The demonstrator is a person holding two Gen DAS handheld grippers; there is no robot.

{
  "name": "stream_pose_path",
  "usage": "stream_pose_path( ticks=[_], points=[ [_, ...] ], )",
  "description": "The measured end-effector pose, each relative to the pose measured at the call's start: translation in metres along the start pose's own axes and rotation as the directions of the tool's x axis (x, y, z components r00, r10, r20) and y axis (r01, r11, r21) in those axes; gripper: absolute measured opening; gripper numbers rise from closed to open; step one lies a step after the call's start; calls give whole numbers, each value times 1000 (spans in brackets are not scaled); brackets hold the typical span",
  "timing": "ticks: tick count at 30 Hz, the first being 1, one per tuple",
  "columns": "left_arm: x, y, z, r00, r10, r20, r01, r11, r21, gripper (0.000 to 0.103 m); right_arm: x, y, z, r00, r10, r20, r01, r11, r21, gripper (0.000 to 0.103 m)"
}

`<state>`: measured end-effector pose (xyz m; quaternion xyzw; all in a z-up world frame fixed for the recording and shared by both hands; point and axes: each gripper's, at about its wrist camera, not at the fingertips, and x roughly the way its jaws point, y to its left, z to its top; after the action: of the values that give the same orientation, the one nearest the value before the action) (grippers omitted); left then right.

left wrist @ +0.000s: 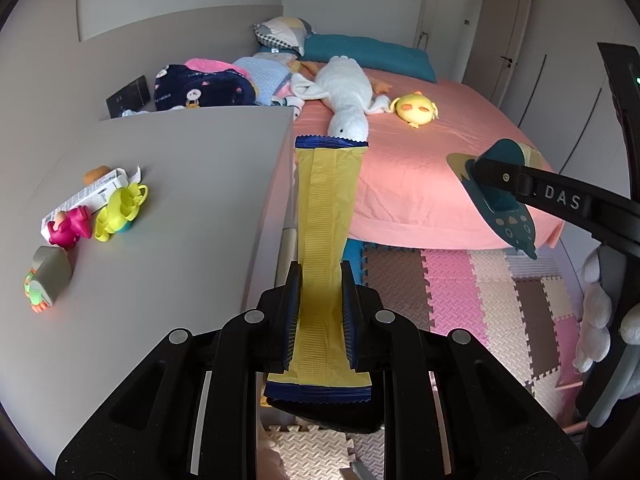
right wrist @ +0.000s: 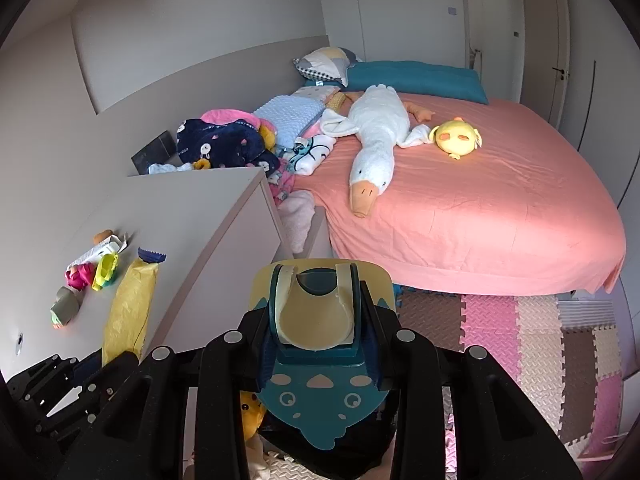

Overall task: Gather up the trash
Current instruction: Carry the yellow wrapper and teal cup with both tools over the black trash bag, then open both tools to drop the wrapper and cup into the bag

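My left gripper (left wrist: pixel 320 280) is shut on a long yellow wrapper with dark blue ends (left wrist: pixel 326 232), held lengthwise beside the edge of a grey cabinet top (left wrist: pixel 180 184). The wrapper also shows in the right wrist view (right wrist: pixel 130 304), next to the left gripper (right wrist: pixel 96 372). My right gripper (right wrist: pixel 316 300) is shut on a teal and yellow card-like cartoon piece (right wrist: pixel 316 400), held above the floor mats; this piece (left wrist: pixel 500 196) and the right gripper (left wrist: pixel 480 172) also show at the right of the left wrist view.
On the cabinet top lie a white box (left wrist: pixel 92 194), pink (left wrist: pixel 72 226) and yellow-green toys (left wrist: pixel 120 212) and a grey toy (left wrist: pixel 50 276). A pink bed (right wrist: pixel 500 208) holds a white goose plush (right wrist: pixel 376 136), a yellow plush (right wrist: pixel 456 136) and clothes. Foam mats (left wrist: pixel 480 304) cover the floor.
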<state>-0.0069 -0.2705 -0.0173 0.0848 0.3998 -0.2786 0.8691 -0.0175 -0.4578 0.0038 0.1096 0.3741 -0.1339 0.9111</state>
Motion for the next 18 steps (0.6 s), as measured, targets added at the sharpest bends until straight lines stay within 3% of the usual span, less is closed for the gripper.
stream_pose_path(
  ticks=[2, 3, 8, 18],
  points=[
    [2, -4, 0, 999, -4, -34, 4, 1000, 17, 67, -4, -2, 6, 997, -67, 36, 67, 998, -10, 67],
    [2, -5, 0, 999, 8, -34, -8, 1000, 21, 96, -7, -4, 9, 995, -86, 58, 86, 996, -12, 68],
    [-6, -10, -1, 999, 35, 2, -35, 996, 76, 96, -12, -16, 19, 993, -85, 81, 83, 996, 26, 68],
    [-10, -5, -4, 998, 58, 13, -59, 995, 86, 96, -11, -9, 15, 997, -29, 73, 26, 999, 43, 68]
  ],
)
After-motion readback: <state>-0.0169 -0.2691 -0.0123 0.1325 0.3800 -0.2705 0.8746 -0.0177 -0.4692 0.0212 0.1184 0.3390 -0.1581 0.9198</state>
